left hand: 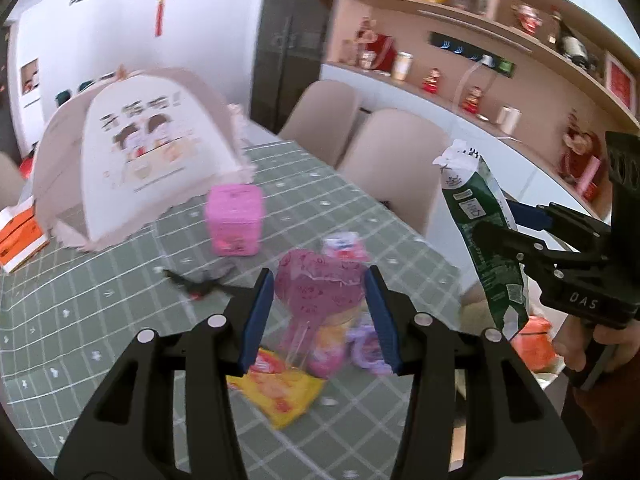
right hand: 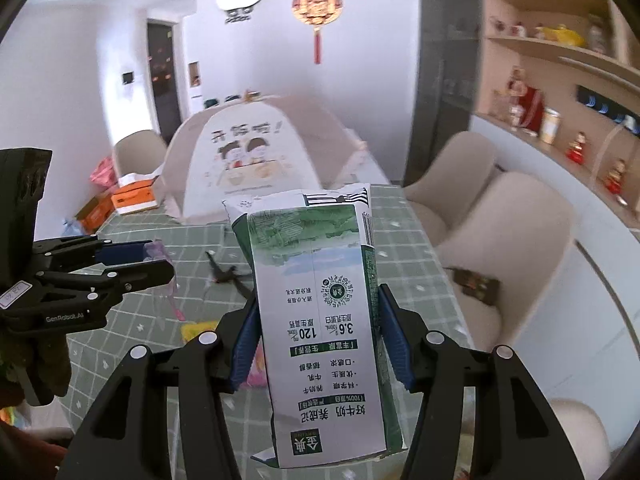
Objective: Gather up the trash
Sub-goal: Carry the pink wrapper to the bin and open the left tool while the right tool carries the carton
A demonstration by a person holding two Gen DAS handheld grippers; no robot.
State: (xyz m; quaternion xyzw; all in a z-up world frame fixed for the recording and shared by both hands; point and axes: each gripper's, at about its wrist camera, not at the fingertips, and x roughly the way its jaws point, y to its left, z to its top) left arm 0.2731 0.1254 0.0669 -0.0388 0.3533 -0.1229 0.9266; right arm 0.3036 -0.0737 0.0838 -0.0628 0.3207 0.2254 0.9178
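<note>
My left gripper (left hand: 320, 312) is shut on a crumpled pink plastic wrapper (left hand: 318, 288), held above the green checked tablecloth (left hand: 100, 320). Below it lie a yellow snack packet (left hand: 280, 396), a pink and orange wrapper (left hand: 328, 352) and a purple wrapper (left hand: 368, 348). My right gripper (right hand: 318, 340) is shut on a flattened green and white milk carton (right hand: 320, 320), held upright above the table. The carton (left hand: 480, 232) and right gripper (left hand: 516, 224) also show at the right of the left wrist view. The left gripper (right hand: 160, 264) shows at the left of the right wrist view.
A mesh food cover (left hand: 140, 152) stands at the back of the table. A pink box (left hand: 234, 220) sits mid-table, with a black scrap (left hand: 196, 280) near it. An orange box (left hand: 20, 236) lies at the left. Beige chairs (left hand: 388, 160) line the right side. Shelves (left hand: 480, 60) fill the right wall.
</note>
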